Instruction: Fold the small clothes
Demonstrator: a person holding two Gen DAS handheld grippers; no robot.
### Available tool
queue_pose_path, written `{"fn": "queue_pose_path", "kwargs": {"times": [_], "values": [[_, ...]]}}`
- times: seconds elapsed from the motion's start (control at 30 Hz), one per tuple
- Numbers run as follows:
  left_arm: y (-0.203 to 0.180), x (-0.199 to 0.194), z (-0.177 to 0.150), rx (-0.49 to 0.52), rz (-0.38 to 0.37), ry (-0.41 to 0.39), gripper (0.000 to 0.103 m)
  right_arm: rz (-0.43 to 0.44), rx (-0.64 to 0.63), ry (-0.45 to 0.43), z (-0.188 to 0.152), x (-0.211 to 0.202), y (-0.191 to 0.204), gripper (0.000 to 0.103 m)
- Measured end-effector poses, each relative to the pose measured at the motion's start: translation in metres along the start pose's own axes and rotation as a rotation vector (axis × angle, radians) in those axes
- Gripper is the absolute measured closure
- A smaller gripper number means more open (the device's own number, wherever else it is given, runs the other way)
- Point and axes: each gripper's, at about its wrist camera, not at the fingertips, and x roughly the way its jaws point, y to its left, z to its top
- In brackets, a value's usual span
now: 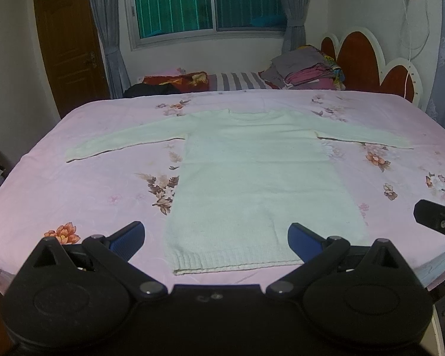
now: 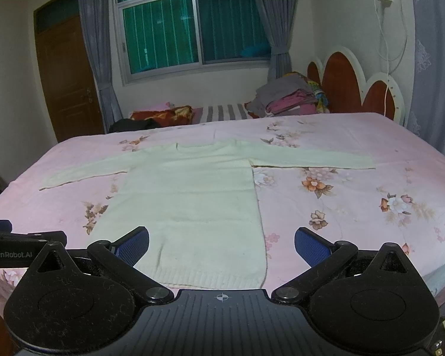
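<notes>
A pale cream knitted sweater (image 1: pixel 252 172) (image 2: pixel 190 195) lies flat on the pink floral bedsheet (image 1: pixel 103 184) (image 2: pixel 341 207), sleeves spread out to both sides, neck away from me, ribbed hem nearest. My left gripper (image 1: pixel 216 238) hovers open just above the hem, its blue pads wide apart with nothing between them. My right gripper (image 2: pixel 221 244) is open too, near the hem's right corner, empty. Part of the right gripper shows at the right edge of the left wrist view, and part of the left one at the left edge of the right wrist view.
Behind the bed stand a pile of folded clothes (image 1: pixel 305 71) (image 2: pixel 287 98), a striped cloth (image 2: pixel 222 111) and a dark garment (image 1: pixel 151 89). A red and white headboard (image 1: pixel 370 56) is at the right, a wooden door (image 1: pixel 71 44) at the left.
</notes>
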Motion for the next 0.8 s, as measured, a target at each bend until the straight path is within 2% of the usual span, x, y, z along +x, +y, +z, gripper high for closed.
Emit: {"fn": "queue_pose_path", "kwargs": {"times": [0.8], "values": [[0.007,0.011,0.007,-0.006,0.004,0.015,0.001,0.000,0.005,0.003,0.004,0.006,0.003,0.000]]}}
